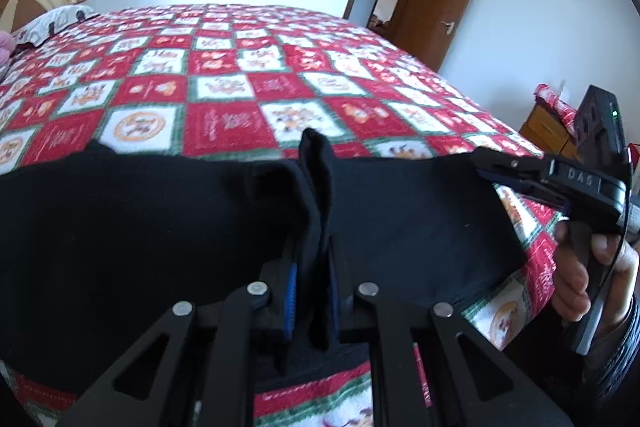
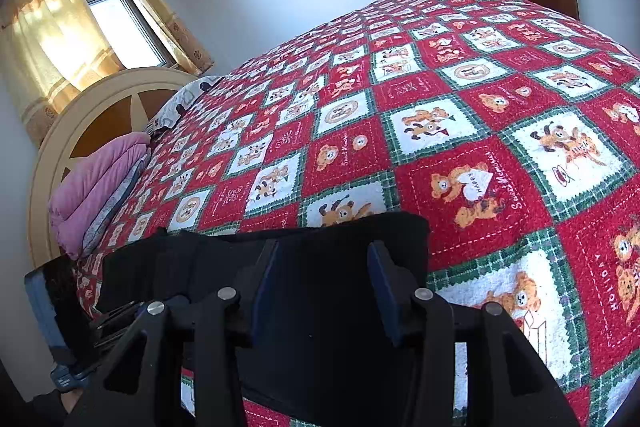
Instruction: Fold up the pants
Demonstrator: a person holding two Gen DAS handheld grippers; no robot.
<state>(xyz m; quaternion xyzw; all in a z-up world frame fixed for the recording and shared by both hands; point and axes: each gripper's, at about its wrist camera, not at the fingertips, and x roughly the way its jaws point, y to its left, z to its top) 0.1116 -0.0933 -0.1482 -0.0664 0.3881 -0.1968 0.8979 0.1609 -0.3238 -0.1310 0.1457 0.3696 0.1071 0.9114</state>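
Note:
Black pants [image 1: 120, 227] lie across the near edge of a bed with a red, white and green checked quilt [image 1: 224, 83]. My left gripper [image 1: 314, 283] is shut on a raised fold of the black pants, which sticks up between its blue pads. In the left wrist view my right gripper [image 1: 486, 167] is at the right end of the pants, its fingers at the cloth edge. In the right wrist view my right gripper [image 2: 324, 267] is open, its blue pads apart over the pants [image 2: 320, 327], with nothing between them.
The quilt [image 2: 440, 107] spreads far beyond the pants. A pink folded blanket [image 2: 96, 187] and a pillow [image 2: 180, 103] lie by the round headboard [image 2: 80, 131]. A brown door [image 1: 436, 3] stands open at the far right. A wooden cabinet [image 1: 548, 131] is beside the bed.

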